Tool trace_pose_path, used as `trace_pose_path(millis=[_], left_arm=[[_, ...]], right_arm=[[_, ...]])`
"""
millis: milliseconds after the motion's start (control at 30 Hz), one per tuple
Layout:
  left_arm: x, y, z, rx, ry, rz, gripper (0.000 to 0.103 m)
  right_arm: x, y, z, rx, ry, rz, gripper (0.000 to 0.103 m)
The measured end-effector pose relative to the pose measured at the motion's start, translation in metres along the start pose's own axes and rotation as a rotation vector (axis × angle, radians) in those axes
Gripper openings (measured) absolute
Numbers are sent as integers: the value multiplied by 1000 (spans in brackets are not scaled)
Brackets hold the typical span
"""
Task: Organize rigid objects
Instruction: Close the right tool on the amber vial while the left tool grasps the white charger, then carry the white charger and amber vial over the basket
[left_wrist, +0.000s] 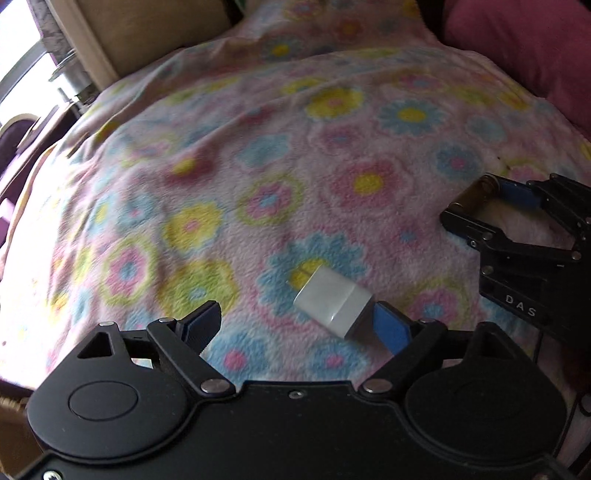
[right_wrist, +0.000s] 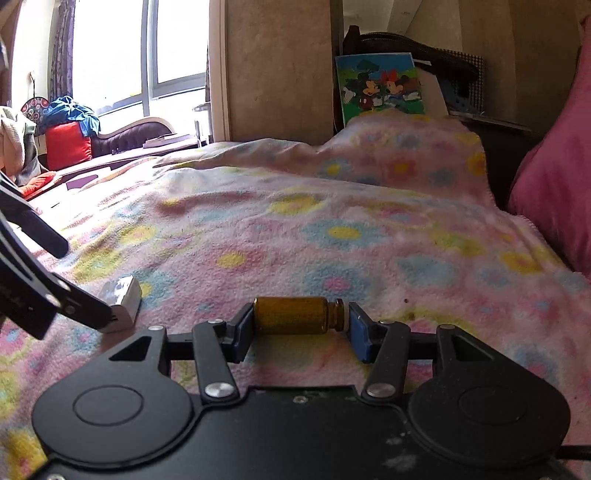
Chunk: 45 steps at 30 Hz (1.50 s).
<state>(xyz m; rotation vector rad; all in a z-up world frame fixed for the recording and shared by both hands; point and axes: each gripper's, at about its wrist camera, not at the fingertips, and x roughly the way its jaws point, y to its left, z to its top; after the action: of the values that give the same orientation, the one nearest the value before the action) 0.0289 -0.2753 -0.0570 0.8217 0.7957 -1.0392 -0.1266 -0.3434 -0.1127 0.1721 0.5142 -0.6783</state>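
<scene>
**Inspector A:** We find two handheld grippers at work over a pink fleece blanket printed with blue, yellow and pink flowers (left_wrist: 332, 155), spread on a bed. The right gripper (right_wrist: 301, 325) is closed end to end on a small amber glass bottle with a narrow neck (right_wrist: 295, 315); one blue pad bears on its base, the other on its mouth. The bottle lies on its side between the pads, low over the blanket. We cannot tell whether it is clear of the fabric.

**Inspector B:** Agreed. The left gripper (left_wrist: 295, 325) stands wide, holding nothing. A white rectangular plug-style charger block (left_wrist: 332, 301) lies on the blanket between its fingers, hard against the right-hand blue pad (left_wrist: 389, 326); the other finger is well apart from it.

**Inspector A:** In our judgement the step is a double pick-up: bottle secured, charger not yet gripped.

**Inspector B:** The next move calls for the left gripper to centre on the charger and close squarely across its flat sides. We judge the one-sided contact a risk, since it could push the block across the soft fleece.

**Inspector A:** We see no container or destination in either view.
</scene>
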Motion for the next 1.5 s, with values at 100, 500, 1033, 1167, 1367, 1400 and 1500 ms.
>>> trace_pose_path(millis=[100,500,1033,1167,1367,1400,1500], left_arm=[[9,-4,-3,64,-9,-17,83],[17,10,13,-232,45,-146,46],[-73,51,-10,-693,-16,77,46],[-103,60,-30,-762,-68,220,46],[-141,84,-71,-899,-136,385,46],[-146,88,-79,-922,-142,415,46],[-153,97,-100,-983,-137,488,46]], right_arm=[[-1,1,-2,1,-6,3,52],[-2,1,-5,7,-16,5,52],[-2,3,-3,-5,-10,-5,52],[-2,4,-2,-11,-6,-10,52],[-3,10,1,-39,14,-31,52],[-3,11,2,-47,20,-37,52],[-3,18,6,-90,44,-68,51]])
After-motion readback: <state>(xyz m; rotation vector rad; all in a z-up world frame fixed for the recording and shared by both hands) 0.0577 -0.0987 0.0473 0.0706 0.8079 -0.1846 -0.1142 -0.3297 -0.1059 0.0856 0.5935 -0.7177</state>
